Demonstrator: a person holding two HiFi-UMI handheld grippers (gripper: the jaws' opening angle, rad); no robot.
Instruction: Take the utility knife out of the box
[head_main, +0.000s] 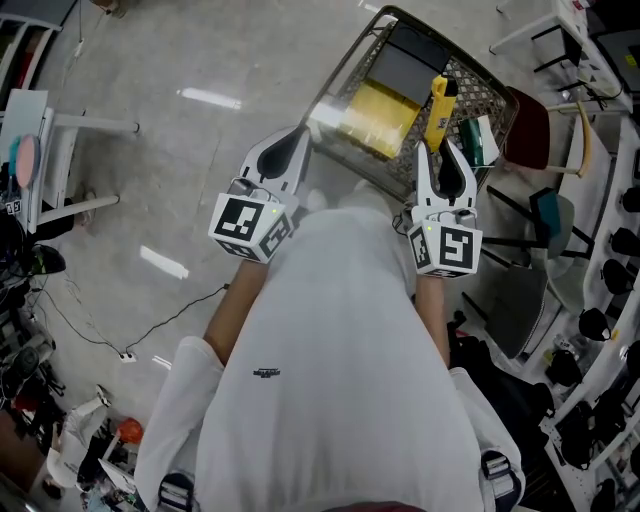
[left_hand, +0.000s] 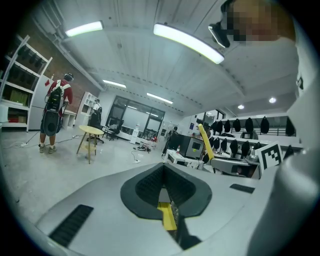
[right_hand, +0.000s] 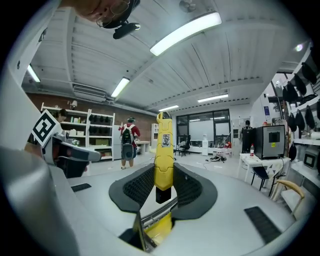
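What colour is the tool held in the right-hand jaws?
Yellow, with a black lower end: the utility knife, seen best in the right gripper view.

The pale grey polished floor (head_main: 200, 180) carries a white table frame (head_main: 92, 204) at the left. A thin black cable (head_main: 90, 335) snakes across it to a white power strip (head_main: 127, 355). A wire basket (head_main: 348, 60) sits near the top with a flat yellow pack (head_main: 378, 118) and a dark grey one (head_main: 405, 68) inside, though whether it rests on the floor or on a stand is hard to tell from above. To its right a chair with a dark red seat (head_main: 527, 130) stands on the floor.
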